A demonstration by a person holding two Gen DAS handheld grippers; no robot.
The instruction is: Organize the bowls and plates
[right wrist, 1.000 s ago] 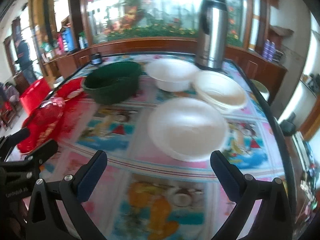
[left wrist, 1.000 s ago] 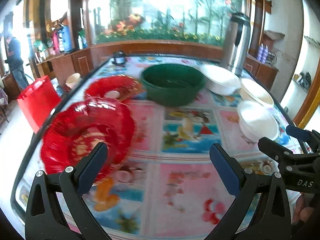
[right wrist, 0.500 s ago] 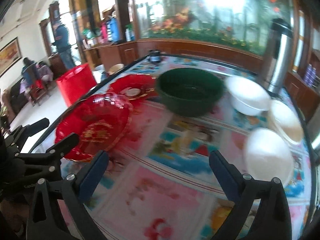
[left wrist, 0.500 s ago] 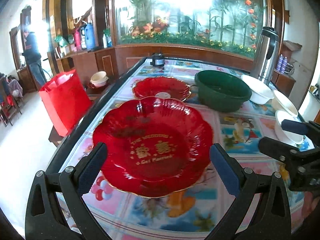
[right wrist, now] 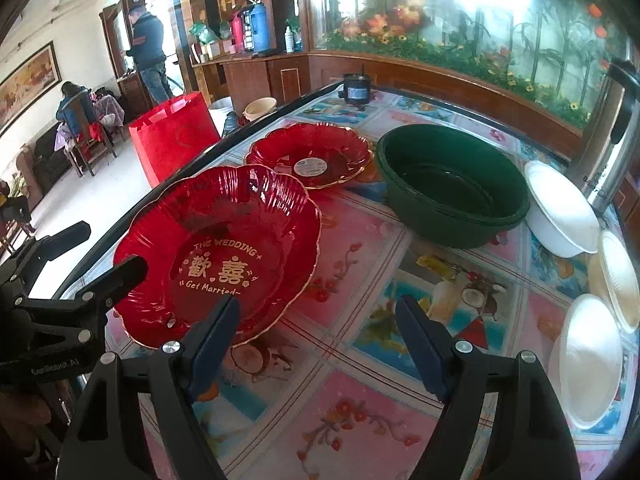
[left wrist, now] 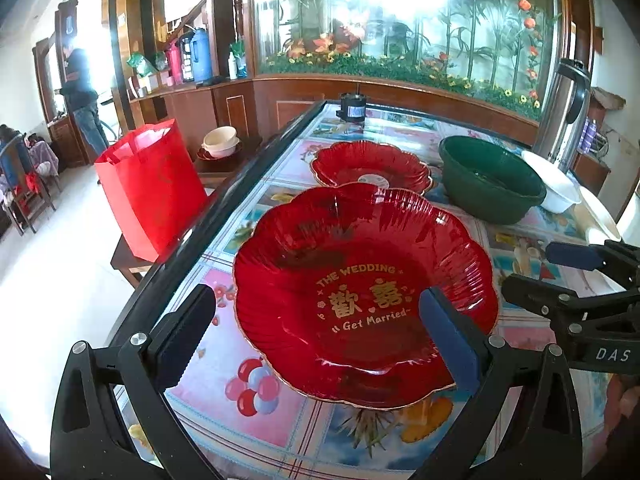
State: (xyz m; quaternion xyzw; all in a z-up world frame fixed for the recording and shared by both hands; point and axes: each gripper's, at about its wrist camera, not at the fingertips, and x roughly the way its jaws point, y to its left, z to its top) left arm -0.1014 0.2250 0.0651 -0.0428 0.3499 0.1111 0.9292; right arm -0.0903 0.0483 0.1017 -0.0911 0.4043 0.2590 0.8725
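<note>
A large red scalloped plate (left wrist: 364, 292) with gold "The Wedding" lettering lies on the table right in front of my left gripper (left wrist: 316, 332), which is open and empty around its near edge. It also shows in the right wrist view (right wrist: 224, 252). A second red plate (left wrist: 370, 168) lies behind it, also seen from the right (right wrist: 312, 156). A dark green bowl (right wrist: 452, 184) and three white bowls (right wrist: 560, 216) (right wrist: 618, 280) (right wrist: 588, 360) sit to the right. My right gripper (right wrist: 318, 344) is open and empty, just right of the large plate.
The table (right wrist: 360, 420) has a colourful printed cloth and a dark left edge (left wrist: 224, 208). A steel thermos (left wrist: 564, 108) stands at the back right. A small black object (left wrist: 352, 106) sits at the far end. A red bag (left wrist: 152, 184) stands on a stool left of the table.
Both grippers swung left, from the white bowls toward the large red plate. The left gripper came close to that plate. Both stayed open.
</note>
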